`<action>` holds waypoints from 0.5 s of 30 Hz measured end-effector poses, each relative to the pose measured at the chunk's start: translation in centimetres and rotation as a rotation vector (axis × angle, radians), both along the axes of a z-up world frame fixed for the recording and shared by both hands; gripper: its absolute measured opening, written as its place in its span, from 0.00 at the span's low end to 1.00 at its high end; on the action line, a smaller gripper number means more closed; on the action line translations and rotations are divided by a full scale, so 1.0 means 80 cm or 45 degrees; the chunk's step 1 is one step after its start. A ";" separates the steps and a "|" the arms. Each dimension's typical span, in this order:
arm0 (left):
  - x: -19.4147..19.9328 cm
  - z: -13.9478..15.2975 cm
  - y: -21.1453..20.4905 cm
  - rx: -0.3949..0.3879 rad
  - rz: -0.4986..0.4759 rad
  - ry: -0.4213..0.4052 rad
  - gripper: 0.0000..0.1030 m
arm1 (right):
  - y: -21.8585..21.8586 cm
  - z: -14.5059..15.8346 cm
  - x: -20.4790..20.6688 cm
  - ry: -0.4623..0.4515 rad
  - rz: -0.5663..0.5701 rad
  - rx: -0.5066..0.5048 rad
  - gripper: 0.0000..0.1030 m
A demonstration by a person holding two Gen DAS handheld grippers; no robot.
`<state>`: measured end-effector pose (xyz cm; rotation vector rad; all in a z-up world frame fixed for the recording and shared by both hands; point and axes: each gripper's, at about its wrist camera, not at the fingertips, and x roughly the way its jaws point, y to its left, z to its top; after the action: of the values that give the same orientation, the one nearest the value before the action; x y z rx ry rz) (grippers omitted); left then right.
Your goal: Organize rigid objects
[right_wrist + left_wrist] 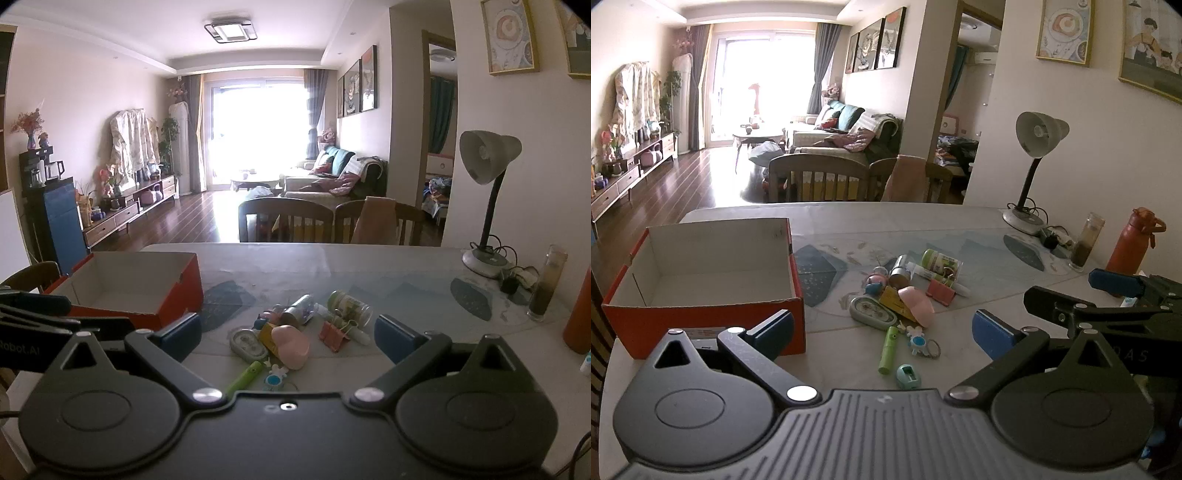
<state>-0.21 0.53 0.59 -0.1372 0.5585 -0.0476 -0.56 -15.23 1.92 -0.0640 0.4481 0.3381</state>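
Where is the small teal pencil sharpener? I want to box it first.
In the left wrist view, the small teal pencil sharpener lies on the white table, nearest the camera, just right of the green tube-shaped pen.

Both wrist views face across table (pixel 871 225), sharing clutter, box (pixel 147 280)

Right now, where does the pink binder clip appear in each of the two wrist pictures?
Left wrist view: the pink binder clip lies right of centre, at the right edge of the pile of small items.
Right wrist view: the pink binder clip lies just right of centre, between the gripper fingers as seen.
Shared landmark: the orange box stands left of the pile in both views.
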 end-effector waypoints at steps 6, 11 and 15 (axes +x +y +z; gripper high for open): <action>0.000 0.000 0.000 -0.010 0.005 0.004 1.00 | 0.001 0.000 0.000 -0.004 0.002 0.000 0.96; 0.001 0.000 0.001 -0.016 -0.001 0.007 1.00 | 0.000 0.000 0.003 0.000 0.004 0.004 0.96; 0.003 0.000 0.000 -0.009 -0.009 0.009 1.00 | -0.001 0.000 0.005 0.001 0.006 0.004 0.95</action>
<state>0.01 0.49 0.58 -0.1426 0.5662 -0.0562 -0.15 -15.29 1.93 -0.0620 0.4480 0.3432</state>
